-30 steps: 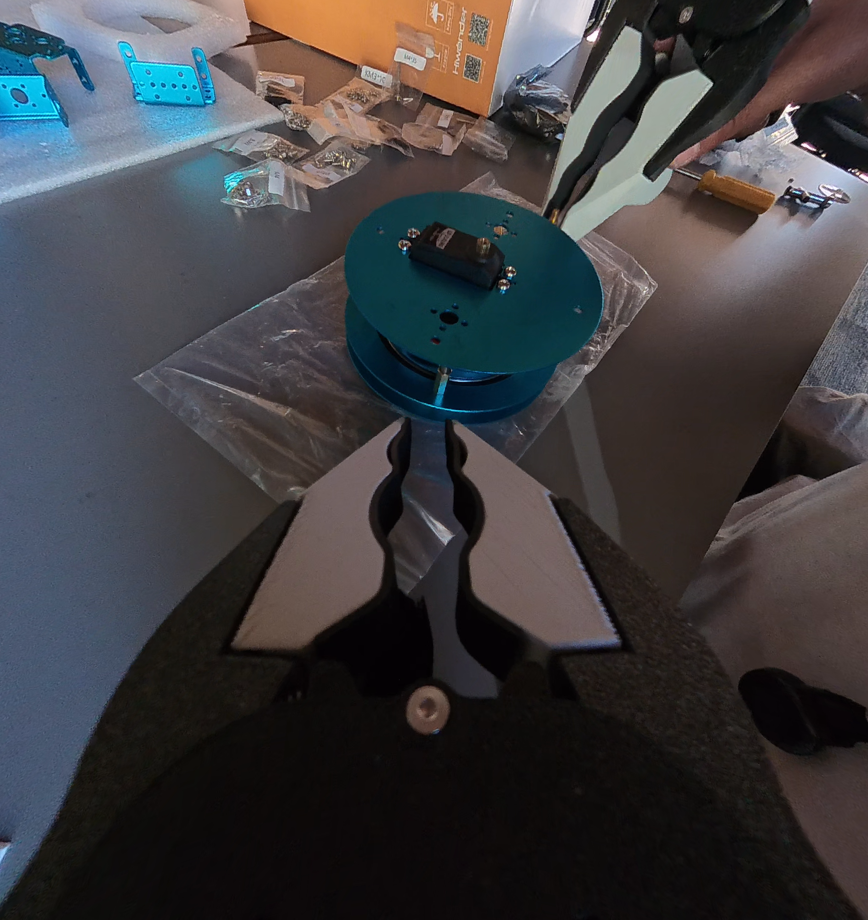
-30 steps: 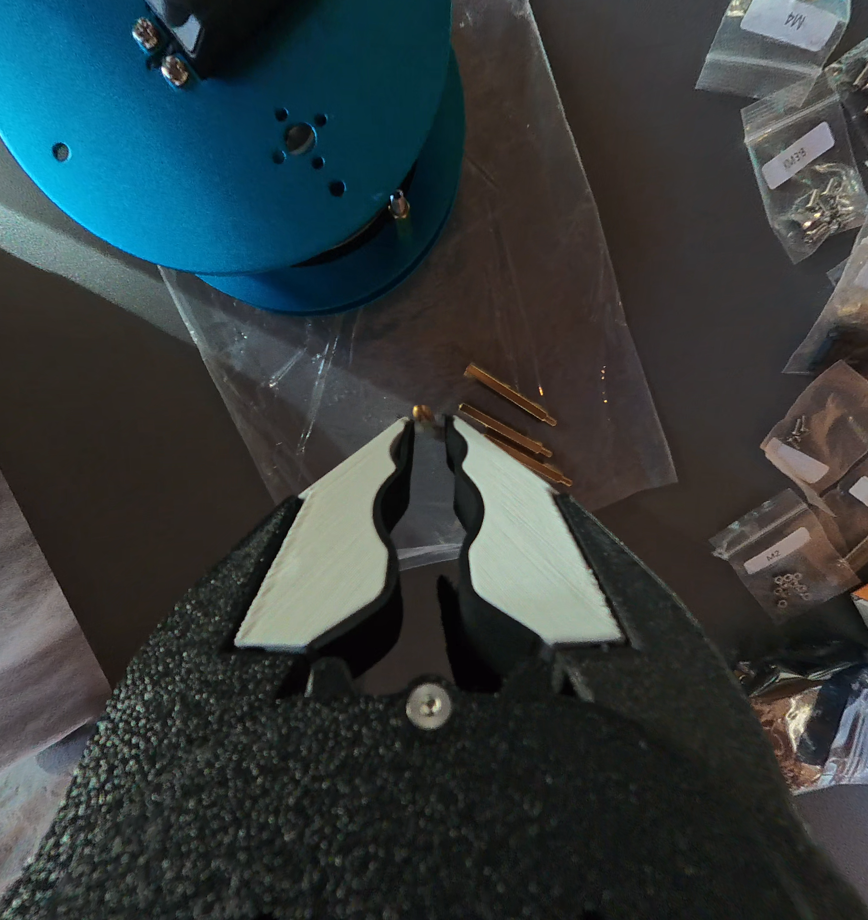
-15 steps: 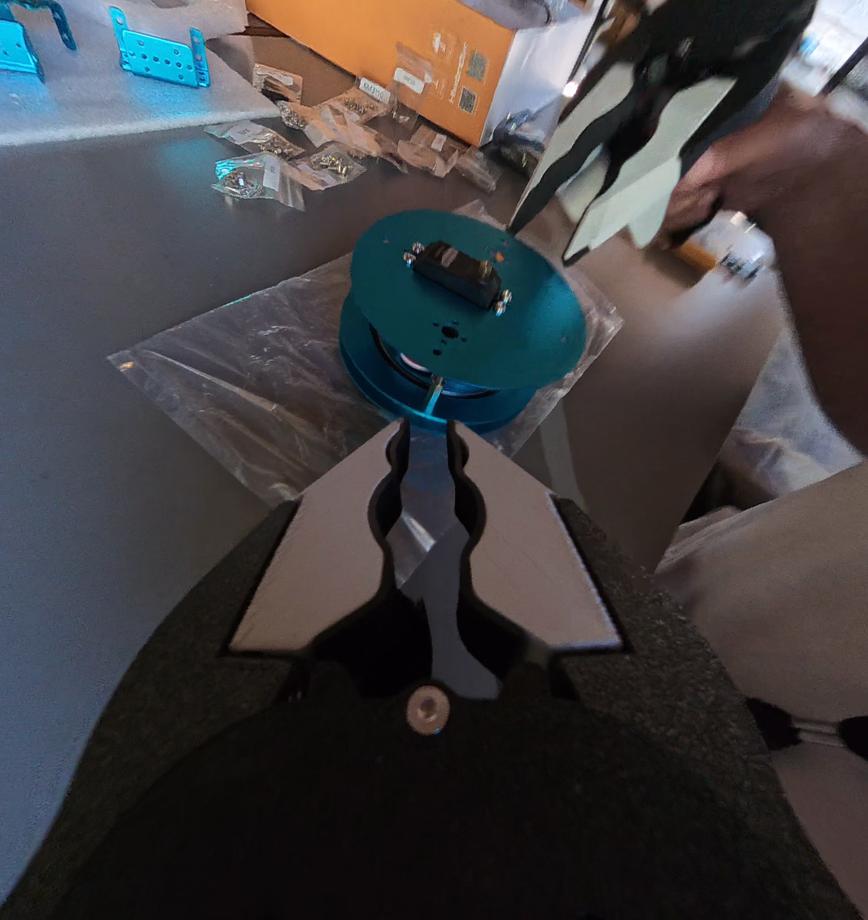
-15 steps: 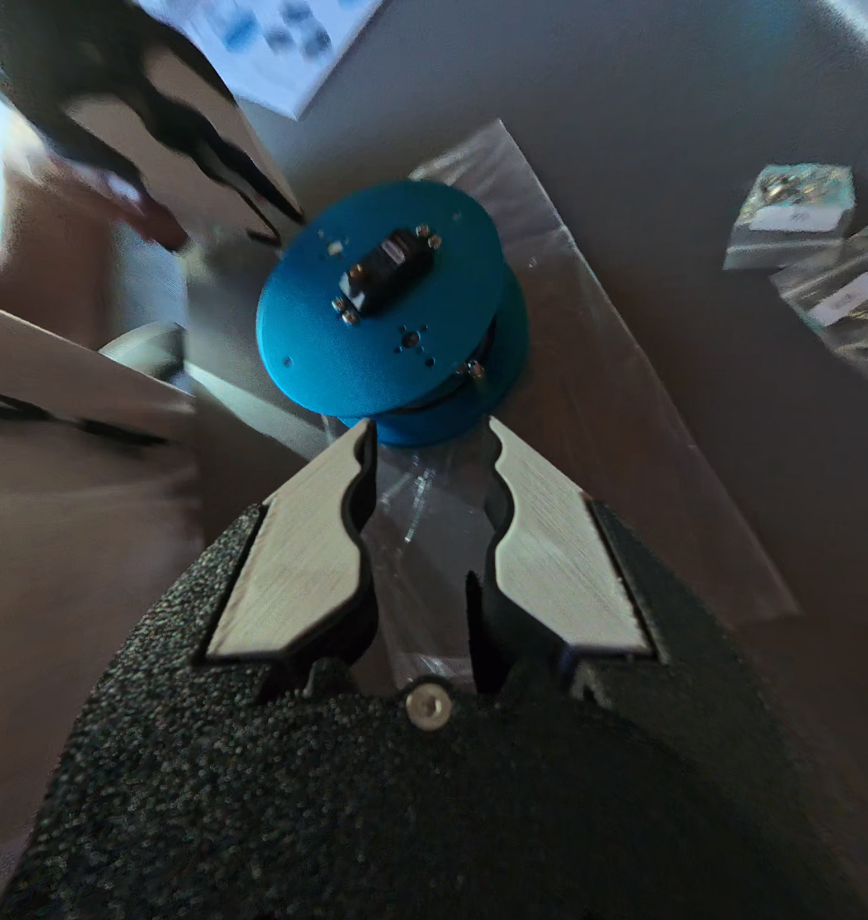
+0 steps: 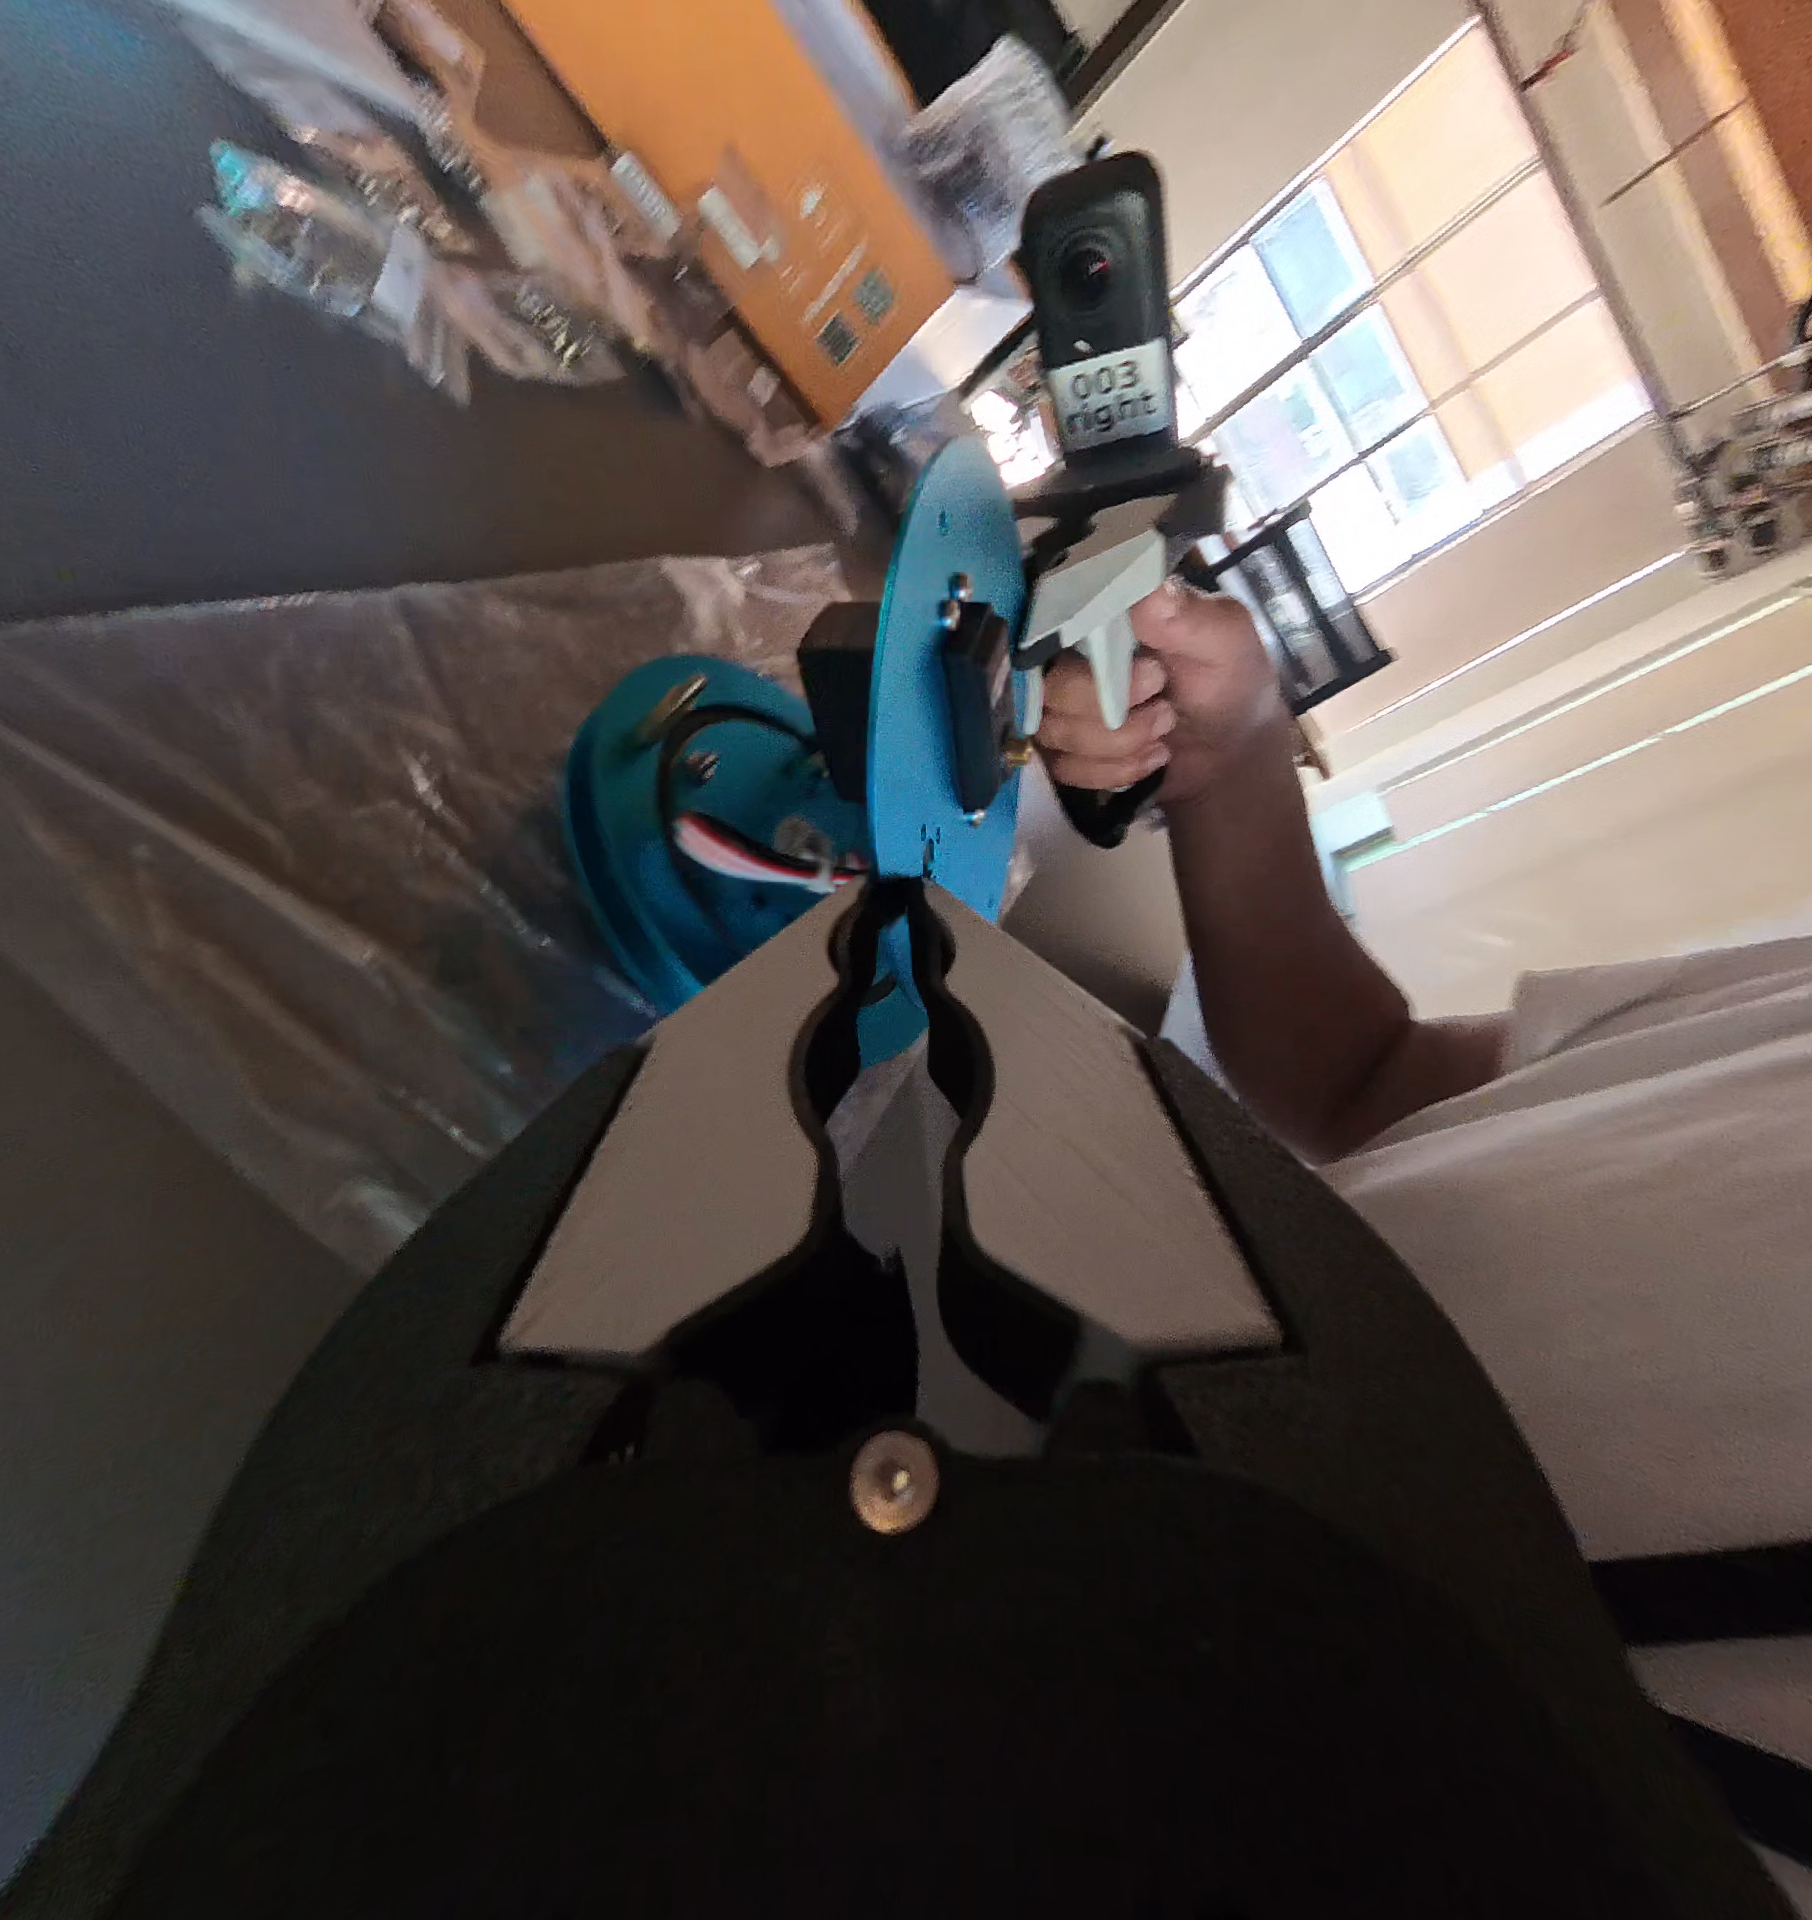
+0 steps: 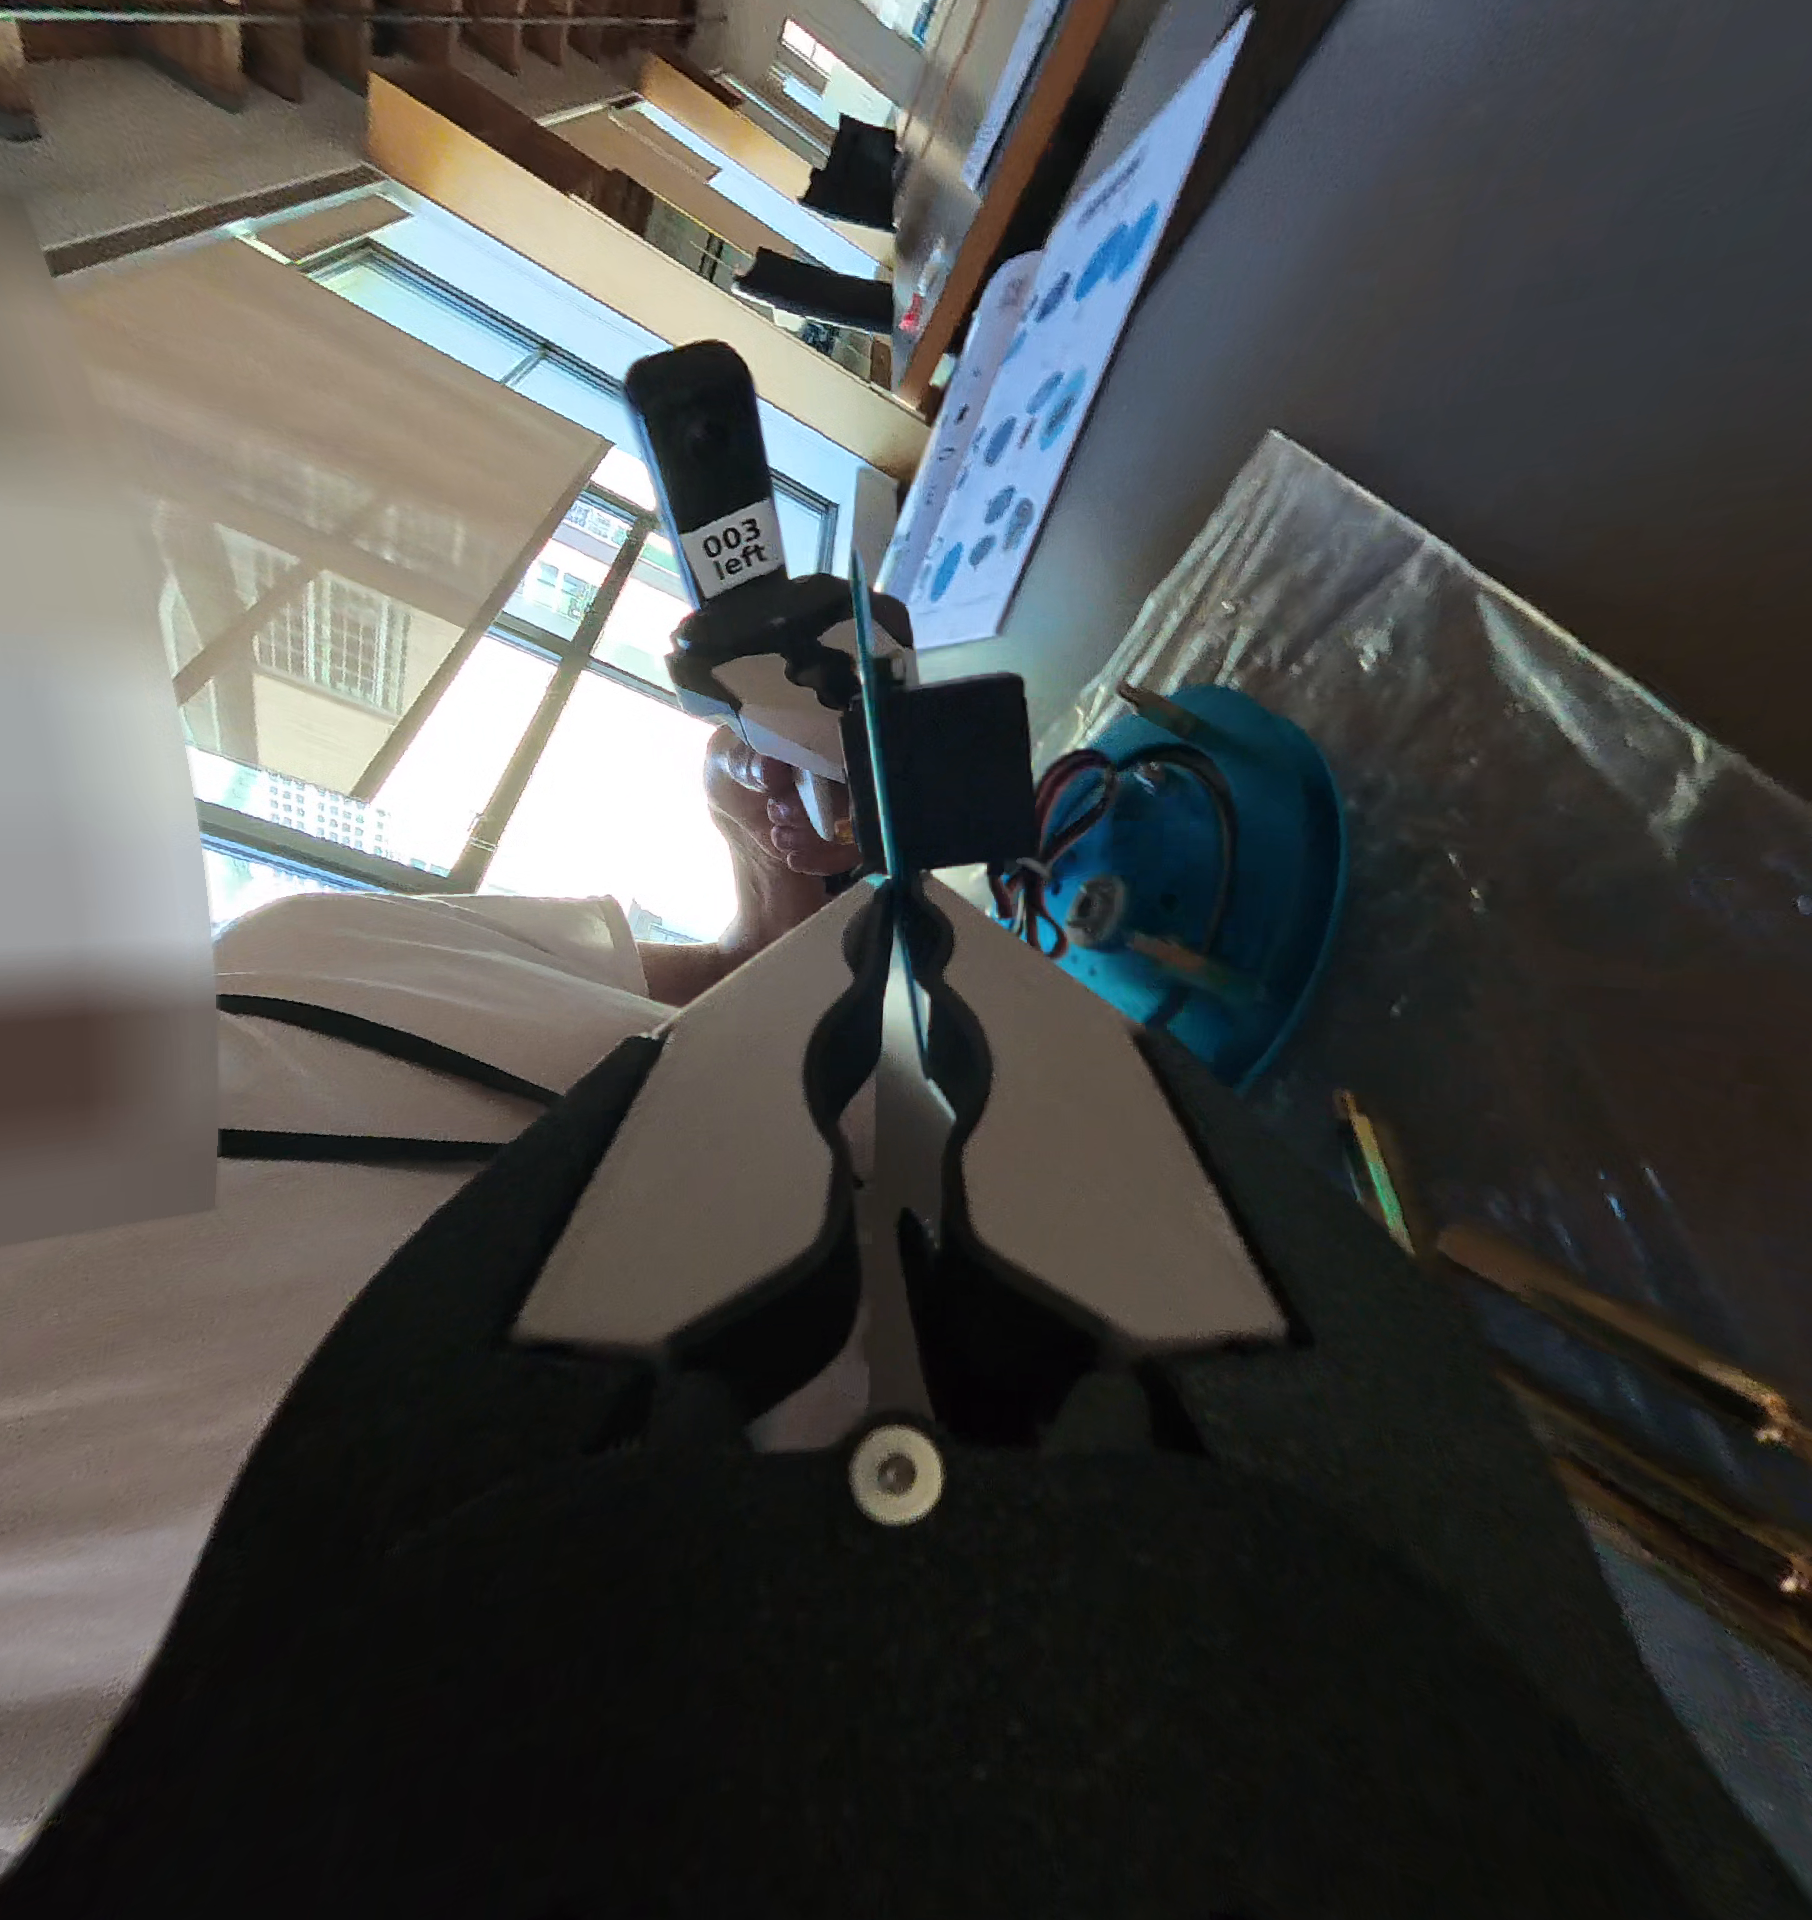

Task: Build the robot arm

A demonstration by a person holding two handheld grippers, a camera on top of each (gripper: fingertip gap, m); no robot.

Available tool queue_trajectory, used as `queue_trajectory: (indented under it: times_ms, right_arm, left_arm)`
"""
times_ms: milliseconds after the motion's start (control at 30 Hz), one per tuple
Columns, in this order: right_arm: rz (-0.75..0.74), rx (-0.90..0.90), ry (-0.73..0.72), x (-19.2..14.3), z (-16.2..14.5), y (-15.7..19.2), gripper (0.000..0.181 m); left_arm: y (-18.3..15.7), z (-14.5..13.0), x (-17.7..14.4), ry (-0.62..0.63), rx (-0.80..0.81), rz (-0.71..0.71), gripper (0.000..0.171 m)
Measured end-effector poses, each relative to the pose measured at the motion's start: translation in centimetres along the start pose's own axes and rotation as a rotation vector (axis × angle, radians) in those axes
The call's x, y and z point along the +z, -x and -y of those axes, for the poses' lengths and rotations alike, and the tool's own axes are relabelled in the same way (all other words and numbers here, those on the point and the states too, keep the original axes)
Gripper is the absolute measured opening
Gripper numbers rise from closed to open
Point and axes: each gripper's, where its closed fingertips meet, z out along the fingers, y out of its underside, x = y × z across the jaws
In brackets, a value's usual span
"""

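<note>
A round blue disc (image 5: 943,665) carrying a black servo (image 5: 975,717) is held up on edge, lifted off the blue base (image 5: 673,831). My left gripper (image 5: 897,904) is shut on the disc's near rim. My right gripper (image 5: 1047,613) is shut on the opposite rim. In the right wrist view the disc (image 6: 871,675) shows edge-on between my right gripper's (image 6: 886,899) jaws, with the servo body (image 6: 943,769) on its underside. Red, white and black wires (image 6: 1047,790) run from it to the base (image 6: 1286,831). The left gripper (image 6: 840,727) grips the far rim.
The base lies on a clear plastic sheet (image 5: 258,779) on the dark table. Brass standoffs (image 6: 1629,1361) lie on the sheet near my right gripper. Small parts bags (image 5: 382,249) and an orange box (image 5: 736,156) stand behind. A printed sheet (image 6: 1037,416) lies farther off. Across from one pair of fingers to the other is roughly 9 centimetres.
Both grippers have closed on opposite rims of the disc, lifted it off the base and tipped it on edge. The right gripper has left the brass standoffs.
</note>
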Motion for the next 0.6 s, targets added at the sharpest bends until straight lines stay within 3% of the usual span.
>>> queue_trajectory:
  times_ms: [100, 200, 400, 467, 600]
  right_arm:
    - [-0.015, -0.103, 0.020, 0.1, 2.1, 1.4, 0.000]
    - [-0.065, -0.182, 0.039, 0.4, 5.4, 1.1, 0.001]
    - [-0.162, -0.145, 0.028, 0.6, 13.4, -5.8, 0.003]
    - [-0.166, -0.034, 0.041, 1.1, 14.0, -8.8, 0.003]
    - [-0.193, -0.015, 0.068, 1.9, 13.4, -11.5, 0.003]
  left_arm:
    - [-1.2, 2.3, -0.9, -0.027, 0.045, -0.041, 0.002]
    - [-0.4, 5.4, -1.4, -0.034, 0.148, 0.006, 0.002]
    - [7.4, 12.1, 0.2, 0.044, 0.111, 0.085, 0.003]
    - [10.6, 12.7, 0.9, 0.095, 0.031, 0.098, 0.004]
    - [13.7, 12.3, 1.2, 0.156, -0.018, 0.113, 0.005]
